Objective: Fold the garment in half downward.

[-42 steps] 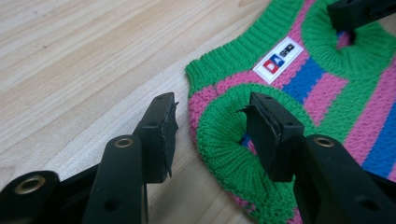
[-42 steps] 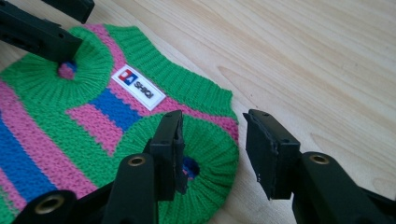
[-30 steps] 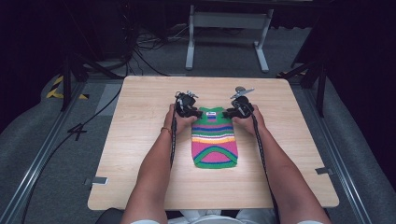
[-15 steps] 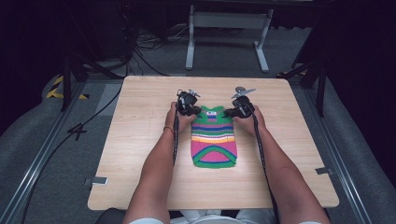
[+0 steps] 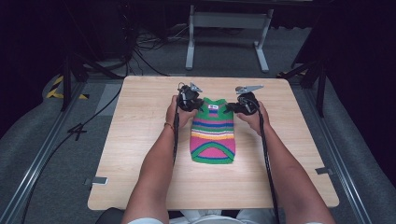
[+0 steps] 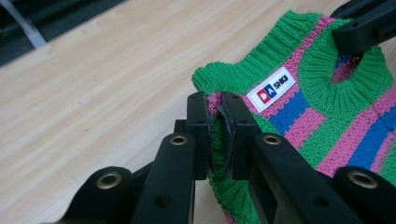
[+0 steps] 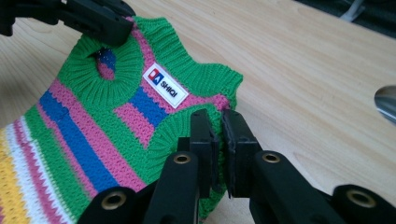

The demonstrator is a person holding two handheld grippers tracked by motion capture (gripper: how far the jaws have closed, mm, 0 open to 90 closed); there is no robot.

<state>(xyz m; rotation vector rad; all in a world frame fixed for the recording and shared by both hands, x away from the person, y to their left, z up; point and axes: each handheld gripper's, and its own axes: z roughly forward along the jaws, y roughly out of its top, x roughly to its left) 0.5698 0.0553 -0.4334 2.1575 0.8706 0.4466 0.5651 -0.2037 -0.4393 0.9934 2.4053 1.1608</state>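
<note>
Striped green, pink and blue knitted vest (image 5: pixel 212 130) lies flat on the light wooden counter (image 5: pixel 140 140). Left gripper (image 6: pixel 214 135) pinches one shoulder edge. Right gripper (image 7: pixel 219 140) pinches the other.

A pale wooden table (image 5: pixel 140 140) on grey carpet (image 5: pixel 42 163) — a metal stand (image 5: pixel 227 21) beyond.

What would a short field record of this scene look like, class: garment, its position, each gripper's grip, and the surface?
garment: striped knitted vest, green trim, white label
position: lying flat, neck end away from the person
left gripper: jaws shut on the vest's shoulder edge
right gripper: jaws shut on the other shoulder edge
surface: light wooden table
</note>
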